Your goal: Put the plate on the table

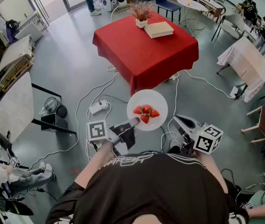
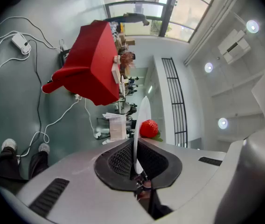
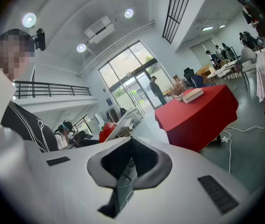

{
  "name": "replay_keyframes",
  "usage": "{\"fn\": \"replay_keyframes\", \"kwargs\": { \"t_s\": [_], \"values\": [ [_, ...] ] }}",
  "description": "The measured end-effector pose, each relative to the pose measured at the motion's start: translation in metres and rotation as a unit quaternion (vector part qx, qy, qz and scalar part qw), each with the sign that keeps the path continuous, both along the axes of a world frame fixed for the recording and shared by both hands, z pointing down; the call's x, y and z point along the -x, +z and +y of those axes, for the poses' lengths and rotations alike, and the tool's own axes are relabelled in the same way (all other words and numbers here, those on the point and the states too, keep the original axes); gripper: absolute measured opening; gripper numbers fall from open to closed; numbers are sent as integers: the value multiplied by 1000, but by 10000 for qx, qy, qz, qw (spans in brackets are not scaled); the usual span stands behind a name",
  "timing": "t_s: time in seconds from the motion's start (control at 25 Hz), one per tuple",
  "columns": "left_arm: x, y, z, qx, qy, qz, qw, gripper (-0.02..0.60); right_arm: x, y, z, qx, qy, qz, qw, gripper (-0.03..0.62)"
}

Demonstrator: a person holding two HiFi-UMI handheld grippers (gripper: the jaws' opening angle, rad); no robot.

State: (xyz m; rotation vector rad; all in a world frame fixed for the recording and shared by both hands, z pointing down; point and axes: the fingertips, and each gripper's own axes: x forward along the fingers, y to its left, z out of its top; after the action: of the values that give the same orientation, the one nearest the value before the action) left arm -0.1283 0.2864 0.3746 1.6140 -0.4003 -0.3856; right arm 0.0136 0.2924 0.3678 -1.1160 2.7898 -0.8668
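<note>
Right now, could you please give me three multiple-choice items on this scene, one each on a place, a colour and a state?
1. Where is the plate relative to the table?
A. resting on it
B. held above the floor, short of it
C. lying under it

2. What colour covers the table?
A. blue
B. white
C. red

3. How is the left claw?
A. open and empty
B. shut on the plate's rim
C. shut on a cable

Answers:
1. B: the head view shows grey floor beneath the plate, with the table farther ahead.
2. C: the cover is red in every view.
3. B: the left gripper view shows the plate's edge clamped in it.
</note>
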Motion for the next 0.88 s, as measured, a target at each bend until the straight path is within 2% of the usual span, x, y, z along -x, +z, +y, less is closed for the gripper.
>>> {"fn": "replay_keyframes", "kwargs": {
  "t_s": [0.56,0.68,0.88],
  "values": [
    [12,1,-6,19,-29,88,10000,18,10,-1,-1,-46,19,20,10000,8],
    [10,1,-10,14,-30,123,9999,18,6,1,0,-29,60,-107,9999,8],
    [12,2,-18,-25,-91,156,9998,18,5,-1,0,-106,-56,-93,9999,8]
  ]
}}
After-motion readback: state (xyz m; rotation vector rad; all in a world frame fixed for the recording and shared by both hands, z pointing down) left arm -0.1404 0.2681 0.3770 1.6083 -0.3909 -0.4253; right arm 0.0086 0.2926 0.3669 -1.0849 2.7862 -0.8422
